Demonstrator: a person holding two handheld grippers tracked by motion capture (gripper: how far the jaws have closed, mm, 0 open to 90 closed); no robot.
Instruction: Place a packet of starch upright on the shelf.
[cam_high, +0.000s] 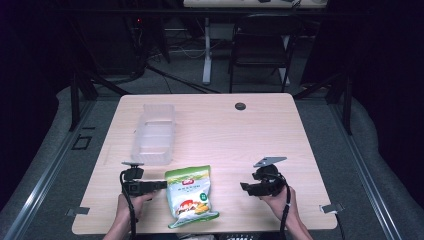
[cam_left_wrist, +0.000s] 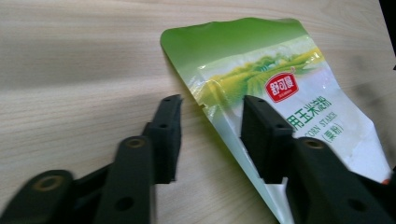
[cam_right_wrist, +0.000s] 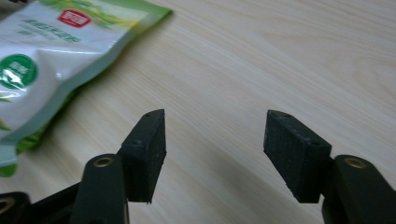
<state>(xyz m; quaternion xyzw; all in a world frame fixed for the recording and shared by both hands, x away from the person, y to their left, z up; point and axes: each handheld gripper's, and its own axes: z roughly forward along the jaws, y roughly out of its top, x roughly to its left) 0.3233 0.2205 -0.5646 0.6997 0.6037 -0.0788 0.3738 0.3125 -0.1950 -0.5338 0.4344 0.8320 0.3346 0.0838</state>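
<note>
A green and white snack bag (cam_high: 192, 195) with a red logo lies flat near the table's front edge. My left gripper (cam_high: 162, 185) reaches it from the left. In the left gripper view the black jaws (cam_left_wrist: 212, 105) stand apart astride the bag's (cam_left_wrist: 280, 84) upper left edge, one jaw over bare wood and the other above the bag, with no pad pressing on it. My right gripper (cam_high: 245, 187) hovers to the right of the bag. Its jaws (cam_right_wrist: 215, 116) are open over bare table, and the bag (cam_right_wrist: 56, 51) lies off to their left.
A clear plastic container (cam_high: 154, 135) stands on the wooden table (cam_high: 225, 130) behind the left gripper. A small black grommet (cam_high: 240, 106) sits near the far edge. A dark chair (cam_high: 260, 45) stands beyond the table.
</note>
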